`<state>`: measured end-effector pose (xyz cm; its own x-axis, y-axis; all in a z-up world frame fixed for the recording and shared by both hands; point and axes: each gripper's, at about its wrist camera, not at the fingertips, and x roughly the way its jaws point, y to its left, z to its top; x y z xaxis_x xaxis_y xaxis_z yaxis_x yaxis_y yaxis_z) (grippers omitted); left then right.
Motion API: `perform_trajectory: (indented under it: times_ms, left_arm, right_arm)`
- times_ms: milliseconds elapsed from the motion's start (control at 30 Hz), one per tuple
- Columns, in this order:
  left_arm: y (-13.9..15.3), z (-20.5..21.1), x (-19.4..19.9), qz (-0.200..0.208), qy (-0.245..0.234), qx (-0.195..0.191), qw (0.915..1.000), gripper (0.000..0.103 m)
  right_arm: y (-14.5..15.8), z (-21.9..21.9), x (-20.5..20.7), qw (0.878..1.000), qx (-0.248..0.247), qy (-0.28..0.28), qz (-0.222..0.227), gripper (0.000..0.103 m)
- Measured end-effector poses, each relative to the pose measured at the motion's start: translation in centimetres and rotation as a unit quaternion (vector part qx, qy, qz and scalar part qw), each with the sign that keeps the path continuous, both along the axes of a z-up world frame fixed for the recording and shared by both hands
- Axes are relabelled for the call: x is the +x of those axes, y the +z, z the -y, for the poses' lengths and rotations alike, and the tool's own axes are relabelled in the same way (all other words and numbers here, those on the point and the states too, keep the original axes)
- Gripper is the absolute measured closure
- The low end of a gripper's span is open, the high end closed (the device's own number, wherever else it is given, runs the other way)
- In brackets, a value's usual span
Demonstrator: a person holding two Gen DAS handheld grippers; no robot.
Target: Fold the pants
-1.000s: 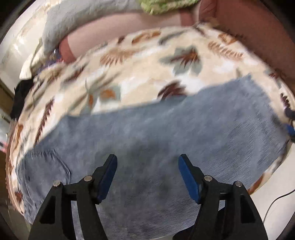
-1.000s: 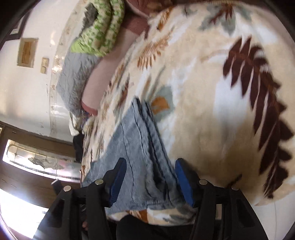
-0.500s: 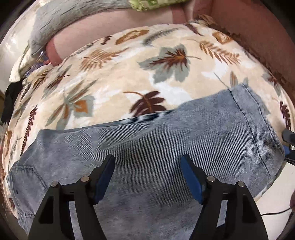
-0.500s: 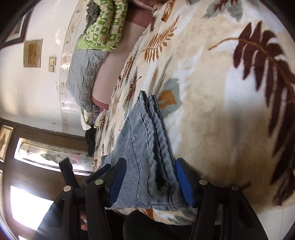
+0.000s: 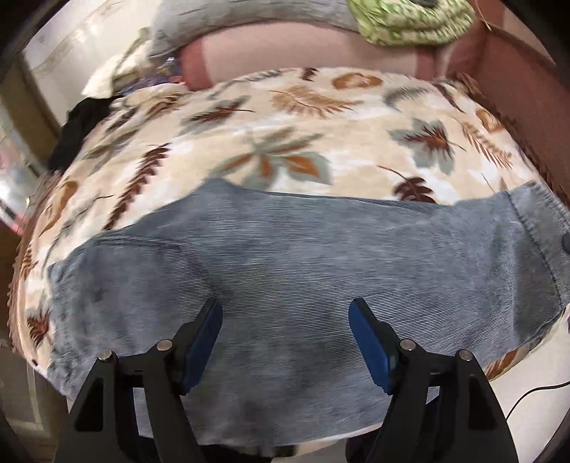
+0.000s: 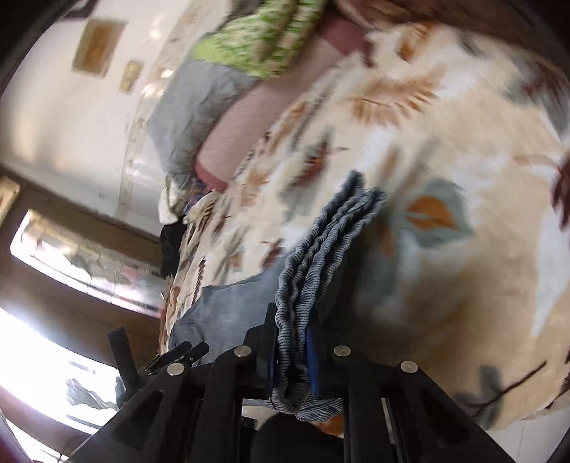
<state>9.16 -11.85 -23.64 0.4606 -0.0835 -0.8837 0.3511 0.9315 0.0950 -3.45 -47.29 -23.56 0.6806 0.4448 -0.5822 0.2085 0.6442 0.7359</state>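
Grey-blue corduroy pants (image 5: 302,249) lie lengthwise across a leaf-patterned blanket (image 5: 285,124). My left gripper (image 5: 285,320) hovers over the middle of the pants, jaws wide open, nothing between its pads. In the right wrist view, my right gripper (image 6: 294,338) is closing, and its blue pads press on the bunched end of the pants (image 6: 320,256). That layered edge stands up off the blanket (image 6: 445,160).
At the head of the bed lie a green quilt (image 5: 409,17), a grey pillow (image 5: 231,14) and a pink sheet (image 5: 302,50). A brown bed frame (image 5: 516,71) runs along the right. Dark clothing (image 5: 78,131) sits at the left edge, and a cable (image 5: 534,395) lies on the floor.
The right jaws have closed from wide apart onto the pants' end and lifted it off the blanket. The left gripper has shifted sideways over the pants and stays open.
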Motion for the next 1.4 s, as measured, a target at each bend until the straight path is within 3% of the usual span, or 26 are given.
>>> perform_trajectory:
  times_ms: [233, 400, 467, 533, 567, 600, 733, 867, 1000, 1067, 1133, 1200, 1400]
  left_arm:
    - [2.9, -5.6, -0.1, 0.030, 0.040, -0.036, 0.9981, 0.029]
    - [3.8, -9.3, 0.2, 0.044, 0.070, -0.050, 0.9953, 0.029]
    - [3.7, -10.6, 0.5, 0.045, 0.083, -0.051, 0.9943, 0.029]
    - [3.6, -11.5, 0.6, 0.044, 0.092, -0.050, 0.9935, 0.029]
    - [3.5, -11.9, 0.7, 0.043, 0.095, -0.050, 0.9933, 0.029]
    - [3.4, -12.1, 0.7, 0.042, 0.097, -0.049, 0.9932, 0.029]
    - [3.1, -11.9, 0.4, 0.041, 0.095, -0.049, 0.9934, 0.029]
    - [2.3, -8.4, -0.2, 0.029, 0.055, -0.055, 0.9966, 0.029]
    - [1.1, -4.5, -0.8, 0.042, 0.002, -0.044, 0.9981, 0.029]
    - [-1.6, -2.4, -0.1, 0.019, -0.013, 0.005, 0.9997, 0.029]
    - [-3.8, -1.7, 0.6, 0.003, -0.016, 0.045, 0.9989, 0.026]
    - [-3.3, -2.5, 0.7, 0.001, -0.002, 0.019, 0.9998, 0.026]
    - [-0.2, -3.1, 1.9, 0.038, 0.014, 0.014, 0.9991, 0.026]
  right_arm:
    - [4.9, -8.3, 4.0, 0.997, -0.042, 0.067, 0.012, 0.089]
    - [4.5, -15.5, 7.2, 0.990, -0.045, 0.131, 0.004, 0.089]
    - [3.0, -18.4, 8.6, 0.986, -0.042, 0.158, -0.017, 0.084]
    - [0.8, -20.8, 9.8, 0.982, -0.028, 0.179, -0.047, 0.071]
    - [0.1, -21.5, 10.0, 0.980, -0.019, 0.189, -0.052, 0.058]
    - [-0.6, -22.1, 10.0, 0.979, -0.010, 0.196, -0.055, 0.054]
    - [-0.8, -21.1, 9.0, 0.981, 0.006, 0.190, -0.036, 0.054]
    - [-0.2, -17.6, 7.6, 0.988, -0.054, 0.140, -0.042, 0.054]
    - [-2.2, -15.9, 7.1, 0.988, -0.071, 0.123, -0.064, 0.054]
    - [-4.6, -15.5, 7.6, 0.984, -0.078, 0.119, -0.104, 0.054]
    - [-5.3, -15.7, 7.5, 0.984, -0.082, 0.119, -0.100, 0.054]
    - [-4.4, -15.8, 7.7, 0.983, -0.087, 0.130, -0.097, 0.054]
    - [-1.1, -15.7, 10.0, 0.984, -0.123, 0.120, -0.041, 0.054]
